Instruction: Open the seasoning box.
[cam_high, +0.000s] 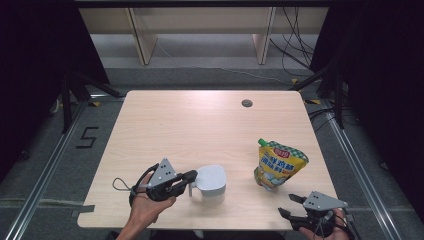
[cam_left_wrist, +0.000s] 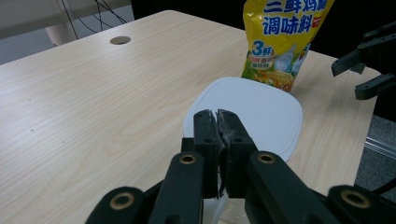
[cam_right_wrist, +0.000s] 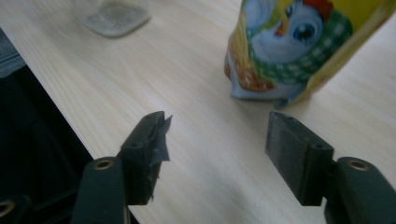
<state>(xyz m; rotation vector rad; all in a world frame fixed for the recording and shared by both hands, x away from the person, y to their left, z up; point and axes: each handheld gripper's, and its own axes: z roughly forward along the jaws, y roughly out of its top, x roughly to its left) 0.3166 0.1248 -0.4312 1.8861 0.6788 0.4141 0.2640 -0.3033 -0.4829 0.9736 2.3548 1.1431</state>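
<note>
A white lidded container (cam_high: 212, 181) stands near the table's front edge, and its thin handle (cam_high: 190, 190) points left. My left gripper (cam_high: 192, 177) comes in from the left with its jaws pressed together on that handle; in the left gripper view the jaws (cam_left_wrist: 218, 116) meet just over the rim of the lid (cam_left_wrist: 261, 112). A yellow seasoning pouch (cam_high: 278, 164) stands upright to the right. My right gripper (cam_high: 289, 205) sits at the front right corner, open, with bare table between its jaws (cam_right_wrist: 219, 135) and the pouch (cam_right_wrist: 299, 51) just beyond them.
The light wooden table (cam_high: 190, 125) has a round cable hole (cam_high: 246, 103) at the back right. Its near edge (cam_right_wrist: 60, 88) runs close beside my right gripper's left jaw. Wooden shelf legs and cables stand on the floor behind the table.
</note>
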